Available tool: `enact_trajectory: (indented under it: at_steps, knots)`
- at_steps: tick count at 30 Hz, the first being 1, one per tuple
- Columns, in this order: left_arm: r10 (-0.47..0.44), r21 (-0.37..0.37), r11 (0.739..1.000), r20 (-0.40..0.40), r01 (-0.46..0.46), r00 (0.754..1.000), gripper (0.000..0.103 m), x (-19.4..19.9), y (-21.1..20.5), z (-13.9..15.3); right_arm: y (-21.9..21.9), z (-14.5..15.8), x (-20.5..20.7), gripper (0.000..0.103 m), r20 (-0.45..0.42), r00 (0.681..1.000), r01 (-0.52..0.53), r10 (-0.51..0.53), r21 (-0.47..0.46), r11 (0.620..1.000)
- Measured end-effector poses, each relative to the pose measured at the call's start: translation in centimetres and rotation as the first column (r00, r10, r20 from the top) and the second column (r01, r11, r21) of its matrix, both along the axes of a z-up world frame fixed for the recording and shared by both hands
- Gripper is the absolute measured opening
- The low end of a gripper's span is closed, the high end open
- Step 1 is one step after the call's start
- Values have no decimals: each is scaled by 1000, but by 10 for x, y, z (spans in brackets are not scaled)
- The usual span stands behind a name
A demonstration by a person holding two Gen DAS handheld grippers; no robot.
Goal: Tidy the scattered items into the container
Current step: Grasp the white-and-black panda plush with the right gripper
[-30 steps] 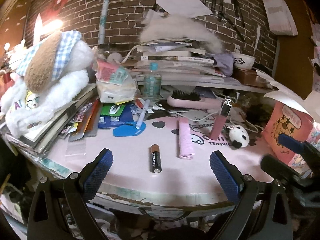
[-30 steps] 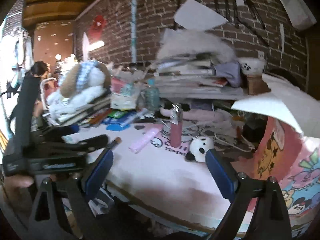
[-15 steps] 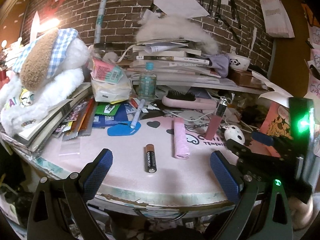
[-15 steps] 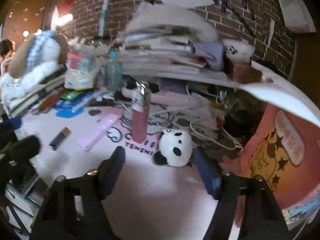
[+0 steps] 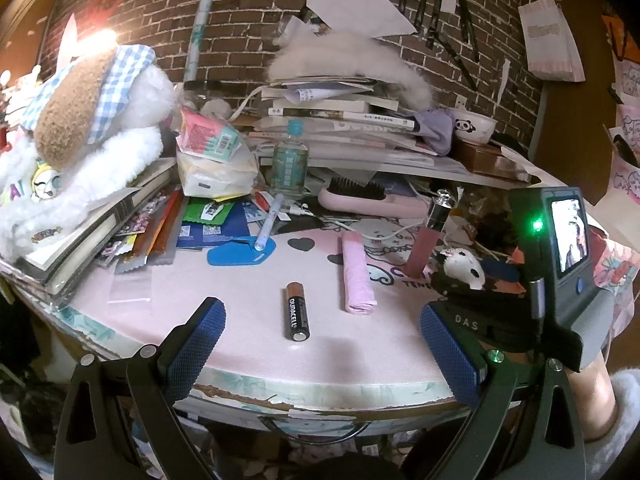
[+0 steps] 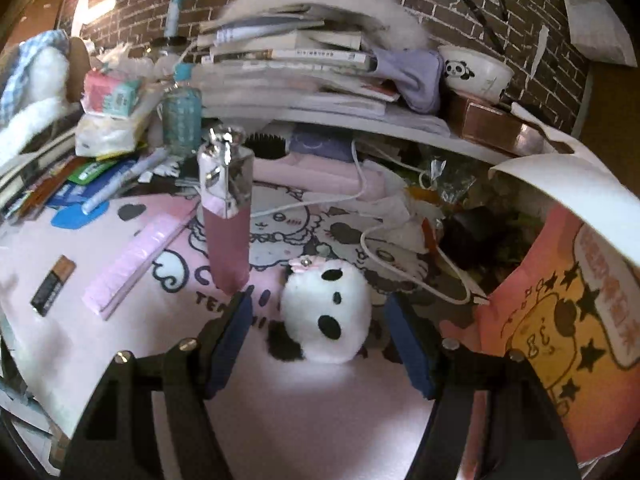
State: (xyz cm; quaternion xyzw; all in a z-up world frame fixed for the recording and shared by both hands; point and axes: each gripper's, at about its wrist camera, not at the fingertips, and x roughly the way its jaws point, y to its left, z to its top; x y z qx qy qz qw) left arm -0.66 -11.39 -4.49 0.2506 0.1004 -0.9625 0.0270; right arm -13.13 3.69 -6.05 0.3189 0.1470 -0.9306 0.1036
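Note:
A small panda plush [image 6: 326,316] lies on the pink desk mat [image 6: 300,412], between the open jaws of my right gripper [image 6: 320,332]; it also shows in the left wrist view [image 5: 464,268]. A pink lip gloss tube [image 6: 226,216] stands upright just behind it. A pink folded pack [image 5: 356,276] and a Duracell battery [image 5: 297,316] lie on the mat. My left gripper [image 5: 322,340] is open and empty near the desk's front edge, with the battery ahead of it. A pink cartoon paper bag [image 6: 560,312] stands at the right.
A stack of books [image 5: 336,116] fills the back shelf, with a panda bowl [image 5: 474,126] beside it. A white plush dog [image 5: 80,128] sits on books at the left. A hairbrush [image 5: 372,198], a bottle [image 5: 290,164], a pen [image 5: 270,222] and white cables [image 6: 400,240] crowd the back of the mat.
My right gripper has swung right and moved in over the mat until its open jaws flank the panda plush. My left gripper has stayed near the desk edge.

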Motion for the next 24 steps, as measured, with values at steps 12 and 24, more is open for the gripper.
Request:
enact_trajectory:
  at_steps: [12,24]
  knots:
    - [-15,8,1000,-12,15,1000,97,1,1,0,-1,-4,1,38,0,1000,-17,17,-17,1000]
    - [-38,7,999,-18,38,999,97,2,7,5,4,4,22,34,-15,998,-65,64,-65,996]
